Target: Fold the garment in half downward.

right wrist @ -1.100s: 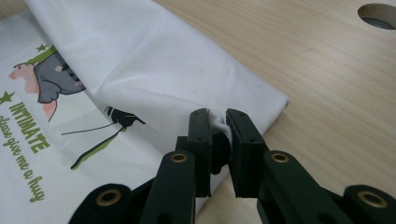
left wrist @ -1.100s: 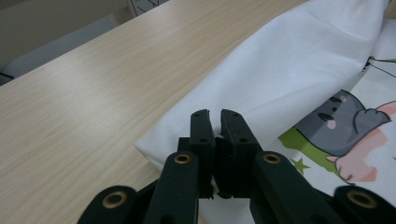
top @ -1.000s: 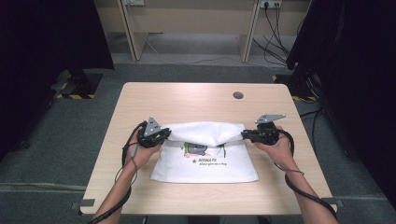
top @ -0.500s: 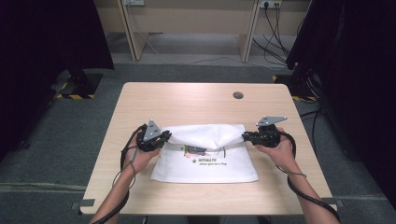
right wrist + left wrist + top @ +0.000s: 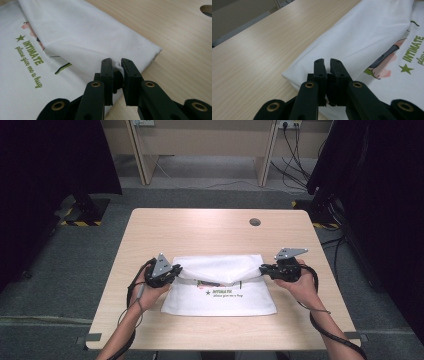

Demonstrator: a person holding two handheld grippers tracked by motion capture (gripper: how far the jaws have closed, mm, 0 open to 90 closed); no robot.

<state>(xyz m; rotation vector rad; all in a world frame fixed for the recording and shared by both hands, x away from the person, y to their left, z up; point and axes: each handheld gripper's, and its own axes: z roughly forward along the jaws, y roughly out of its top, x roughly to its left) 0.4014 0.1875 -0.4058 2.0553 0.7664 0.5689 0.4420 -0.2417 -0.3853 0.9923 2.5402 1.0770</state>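
Cloth (image 5: 220,285) sits mid-table (image 5: 210,232), spanning between both tools. Left gripper (image 5: 176,270) is clamped on its left edge, right gripper (image 5: 262,269) pinches the right edge. Versus earlier, both have pulled slightly nearer the person. White fabric, folded over, green print showing.

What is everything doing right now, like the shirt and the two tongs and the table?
White shirt: lying flat on the table, its far part folded over toward the person, print partly covered.
Left tongs: shut, pinching the shirt's folded edge on the left side.
Right tongs: shut, with a bit of white cloth squeezed between the jaws.
Table: holding the shirt, far half bare, with a round hole in it.
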